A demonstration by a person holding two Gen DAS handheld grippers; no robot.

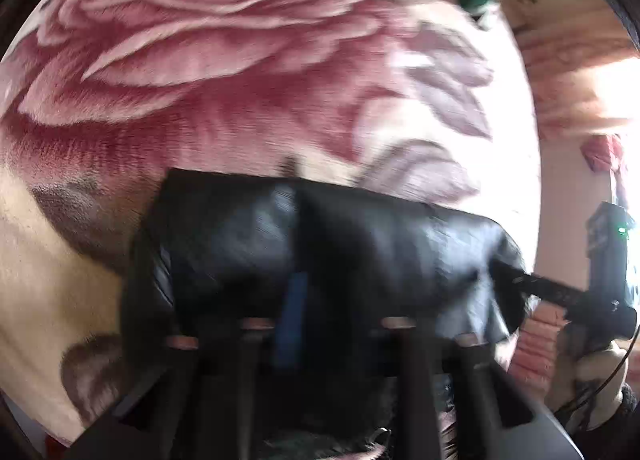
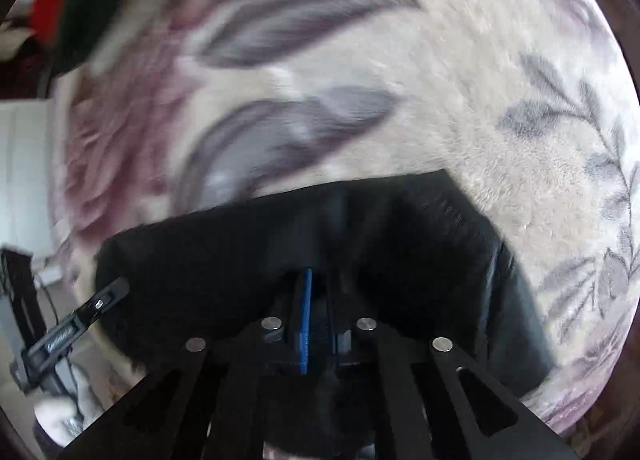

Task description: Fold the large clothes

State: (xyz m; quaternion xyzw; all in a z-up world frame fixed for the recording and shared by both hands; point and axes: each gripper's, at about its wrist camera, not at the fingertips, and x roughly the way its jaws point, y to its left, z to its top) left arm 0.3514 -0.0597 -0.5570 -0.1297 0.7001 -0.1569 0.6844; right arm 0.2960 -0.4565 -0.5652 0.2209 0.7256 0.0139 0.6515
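A black garment [image 1: 320, 244] is seen folded into a thick bundle on a plush blanket [image 1: 200, 60] printed with a large pink rose and grey leaves; the pictures are blurred. In the left wrist view the left gripper [image 1: 292, 300] is pointed steeply down at the bundle; its fingers are lost against the dark cloth, so whether the cloth is pinched cannot be told. At the right edge of that view the right gripper [image 1: 516, 280] is seen reaching into the bundle's end, carried by a gloved hand [image 1: 592, 380]. In the right wrist view the same garment [image 2: 420, 244] fills the lower middle; the right gripper's [image 2: 316, 300] jaws are drawn narrow, with black cloth between them; a green and red cloth [image 2: 92, 0] lies at the blanket's far left corner.
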